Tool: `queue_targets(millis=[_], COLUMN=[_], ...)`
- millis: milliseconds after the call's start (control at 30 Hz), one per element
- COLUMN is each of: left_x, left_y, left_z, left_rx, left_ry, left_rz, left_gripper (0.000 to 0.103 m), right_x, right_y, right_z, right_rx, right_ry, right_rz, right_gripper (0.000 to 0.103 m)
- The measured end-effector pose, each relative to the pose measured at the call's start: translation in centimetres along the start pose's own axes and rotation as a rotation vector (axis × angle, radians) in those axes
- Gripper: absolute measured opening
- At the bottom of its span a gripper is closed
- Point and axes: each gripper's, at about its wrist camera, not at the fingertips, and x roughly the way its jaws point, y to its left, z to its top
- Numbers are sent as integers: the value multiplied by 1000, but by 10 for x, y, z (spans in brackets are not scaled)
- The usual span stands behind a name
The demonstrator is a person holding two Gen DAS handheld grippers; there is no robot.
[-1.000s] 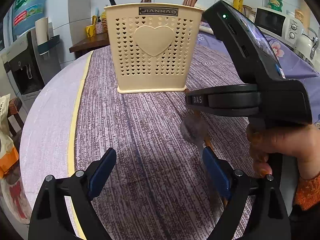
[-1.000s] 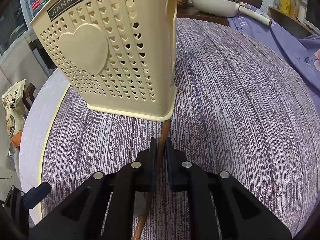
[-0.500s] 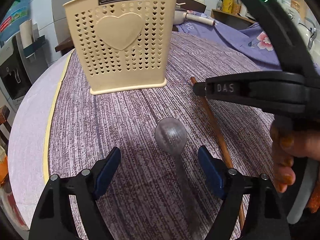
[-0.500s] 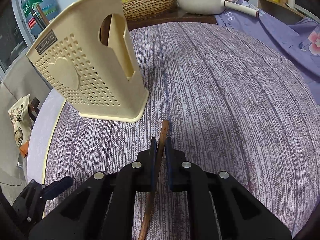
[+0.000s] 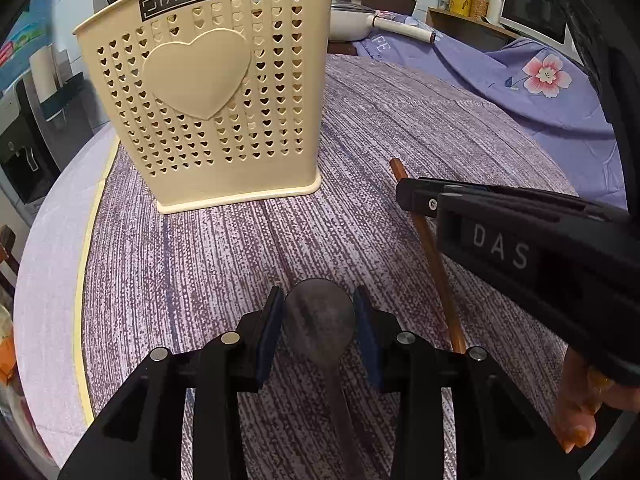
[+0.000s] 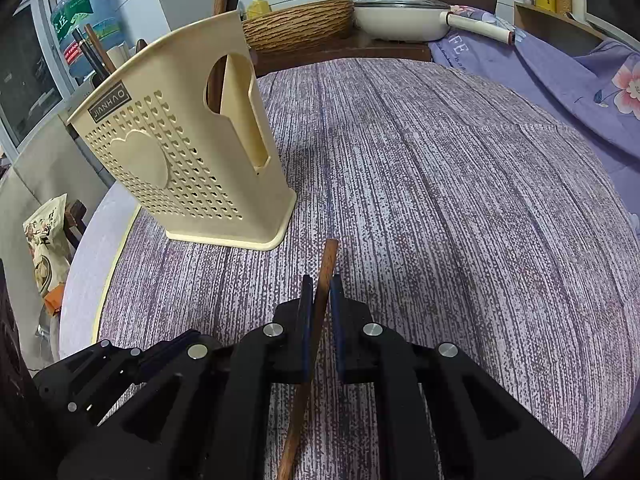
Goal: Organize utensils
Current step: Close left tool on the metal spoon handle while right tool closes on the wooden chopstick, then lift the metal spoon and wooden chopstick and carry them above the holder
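A cream perforated utensil holder (image 5: 212,92) with a heart on its front stands on the purple striped tablecloth; it also shows in the right wrist view (image 6: 180,168) with wooden handles sticking out of it. My left gripper (image 5: 319,312) is shut on the bowl of a metal spoon (image 5: 320,316), whose handle runs back under the gripper. My right gripper (image 6: 320,300) is shut on a brown wooden chopstick (image 6: 326,268), whose tip points toward the holder. The chopstick (image 5: 430,240) and the right gripper's body show at the right of the left wrist view.
A round table with a pale rim (image 5: 56,240) carries the cloth. Behind it are a white pan (image 6: 400,20), a woven basket (image 6: 300,26) and a blue floral cloth (image 5: 520,92). A water bottle (image 6: 84,28) and a snack bag (image 6: 44,240) are at the left.
My left gripper has moved forward and closed on the spoon's bowl. My right gripper, still holding the chopstick, has drawn back and lifted away from the holder.
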Motion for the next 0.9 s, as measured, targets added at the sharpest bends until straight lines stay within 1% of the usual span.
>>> queue_targets(millis=[167,367,700,900], left_x=[-5,-33,-88,-105], left_y=[1,14,31,43], left_z=[6,15,31,38], left_rx=[-12,-36,-32,-53], left_ry=[-24,-98,-226,-255], left_rz=[-15,-26,-25,-37], left_gripper=[35,35,35,35], right_x=[-7,-27,-92,-124], right_y=[-1,4,24,39], right_z=[2,7,23,29], right_rx=[3,-5,-56,-101], right_ry=[-17,-64,-200,-260], right_rz=[6,32,92,110], right_gripper=[10,9,8,8])
